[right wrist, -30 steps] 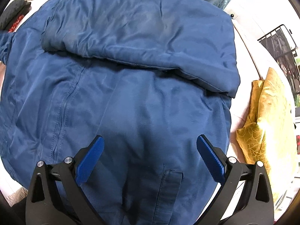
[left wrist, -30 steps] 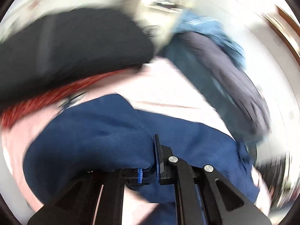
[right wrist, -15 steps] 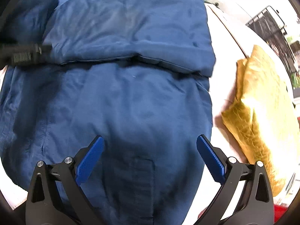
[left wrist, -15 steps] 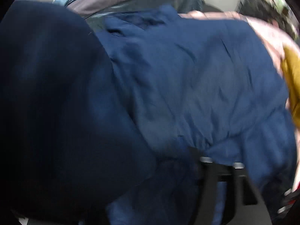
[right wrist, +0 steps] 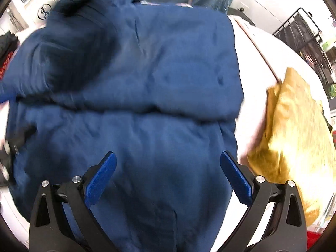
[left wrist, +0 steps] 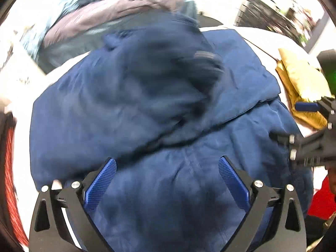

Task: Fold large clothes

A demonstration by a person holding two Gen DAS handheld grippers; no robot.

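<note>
A large blue jacket lies spread on a white surface, with both sleeves folded across its upper half. One sleeve lies blurred on top in the left wrist view. The jacket fills the right wrist view too. My left gripper is open and empty above the jacket's lower part. My right gripper is open and empty above the jacket's lower part, and it also shows at the right edge of the left wrist view.
A yellow garment lies crumpled to the right of the jacket, seen also in the left wrist view. Grey-blue clothes are piled beyond the jacket. A red item lies at the left. A black rack stands at back right.
My left gripper carried the jacket's sleeve across the body and let it go; it is now open. The right gripper stayed open and drifted a little over the jacket.
</note>
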